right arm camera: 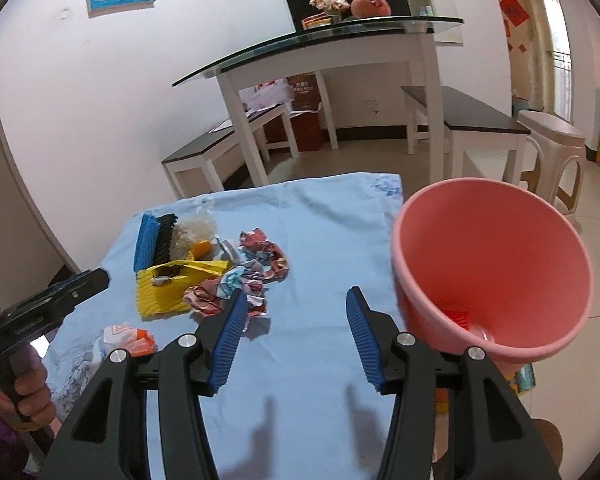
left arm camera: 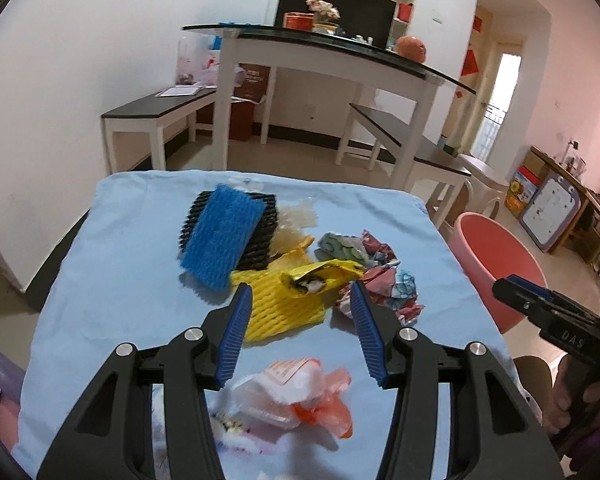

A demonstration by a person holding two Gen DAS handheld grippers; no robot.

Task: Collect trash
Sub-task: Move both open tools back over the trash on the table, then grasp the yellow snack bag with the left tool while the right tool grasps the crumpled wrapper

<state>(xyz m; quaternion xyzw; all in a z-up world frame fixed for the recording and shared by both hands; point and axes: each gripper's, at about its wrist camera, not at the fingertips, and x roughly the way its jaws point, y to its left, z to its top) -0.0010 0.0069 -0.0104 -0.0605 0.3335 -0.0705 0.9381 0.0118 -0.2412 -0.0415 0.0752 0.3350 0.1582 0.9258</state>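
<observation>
Trash lies on a light blue cloth point(left arm camera: 120, 280) over a table. There is a blue foam net point(left arm camera: 220, 236) on a black one, a yellow foam net point(left arm camera: 288, 304) and crumpled printed paper point(left arm camera: 380, 276). An orange and white plastic wrapper point(left arm camera: 296, 396) sits nearest, just below my open left gripper point(left arm camera: 300, 292), whose jaws hold nothing. In the right wrist view my right gripper point(right arm camera: 296, 294) is open and empty above bare cloth point(right arm camera: 300, 360), with the crumpled paper point(right arm camera: 240, 280) by its left fingertip. A pink bucket point(right arm camera: 496, 264) stands at the table's right edge, something red at its bottom.
Beyond the cloth stand a white glass-topped table point(left arm camera: 328, 56), dark-topped benches point(left arm camera: 156, 112) and a beige plastic stool point(right arm camera: 556, 152). A hand point(right arm camera: 28, 392) holds the other gripper at the left edge of the right wrist view. Boxes line the far right wall.
</observation>
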